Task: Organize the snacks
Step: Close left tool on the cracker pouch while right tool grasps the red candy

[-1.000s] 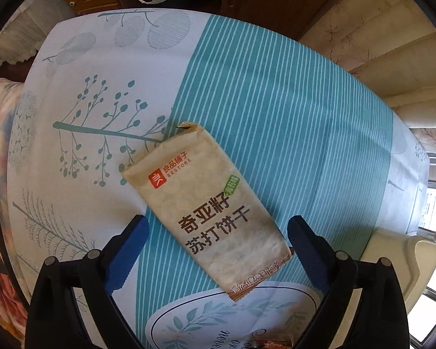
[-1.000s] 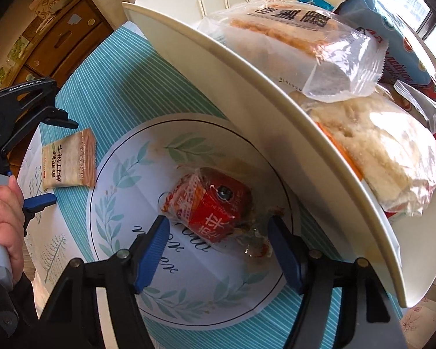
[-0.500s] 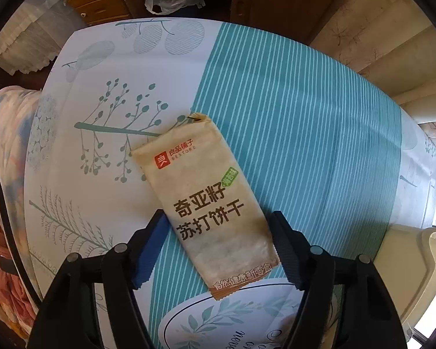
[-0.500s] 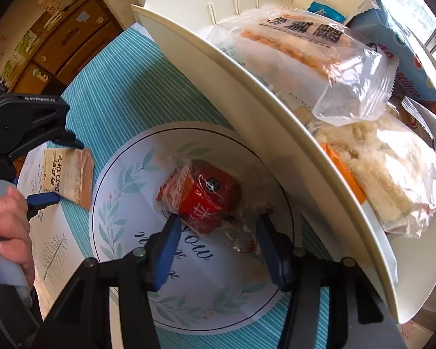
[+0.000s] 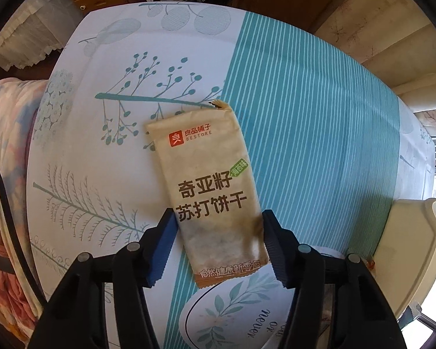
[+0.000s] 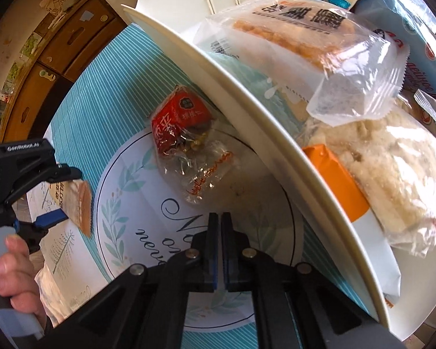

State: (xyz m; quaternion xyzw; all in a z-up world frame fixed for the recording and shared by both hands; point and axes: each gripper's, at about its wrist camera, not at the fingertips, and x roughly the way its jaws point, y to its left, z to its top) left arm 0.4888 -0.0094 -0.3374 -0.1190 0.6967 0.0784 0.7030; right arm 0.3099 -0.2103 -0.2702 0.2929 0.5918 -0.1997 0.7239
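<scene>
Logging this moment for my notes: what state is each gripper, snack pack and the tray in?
Left gripper: jaws have just been closing, pads against the cracker pack's sides.
Cracker pack: sealed, between the left pads.
Right gripper: shut, nothing between its pads.
Red snack pack: lying on the tablecloth beside the tray.
Cream tray: filled with bagged snacks.

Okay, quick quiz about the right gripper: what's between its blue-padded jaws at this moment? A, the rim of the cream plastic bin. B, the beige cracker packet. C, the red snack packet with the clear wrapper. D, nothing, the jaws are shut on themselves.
D: the right gripper has its pads pressed together with nothing in them, while the red snack packet with the clear wrapper lies apart from it on the tablecloth.
</scene>
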